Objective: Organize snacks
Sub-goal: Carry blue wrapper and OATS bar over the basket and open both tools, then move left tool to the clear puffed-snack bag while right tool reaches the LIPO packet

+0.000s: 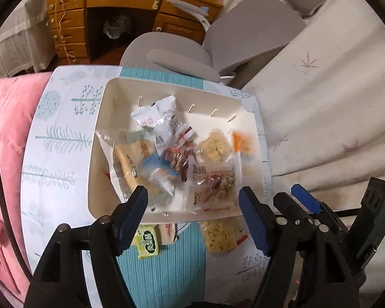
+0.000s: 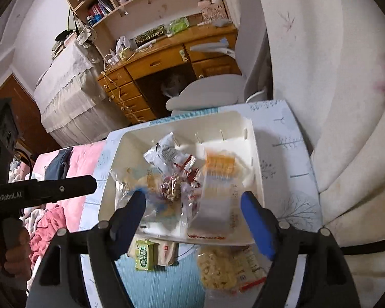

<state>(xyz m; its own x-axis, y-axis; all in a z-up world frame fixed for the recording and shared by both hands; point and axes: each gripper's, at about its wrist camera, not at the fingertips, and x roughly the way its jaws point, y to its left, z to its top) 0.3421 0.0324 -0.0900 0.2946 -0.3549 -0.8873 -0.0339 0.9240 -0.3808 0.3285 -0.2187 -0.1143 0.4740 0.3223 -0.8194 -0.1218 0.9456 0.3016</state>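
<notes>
Snack packets (image 1: 172,154) piled in the tray (image 1: 107,118) on the table (image 1: 61,133); three more packets (image 1: 219,234) just before it.

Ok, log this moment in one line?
left tool: open, empty | right tool: open, empty | white bin: holds snacks | table: green packet, yellow packet outside

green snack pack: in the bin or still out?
Out. The green snack pack lies on the tablecloth just outside the white bin's near wall, beside a beige pack.
</notes>
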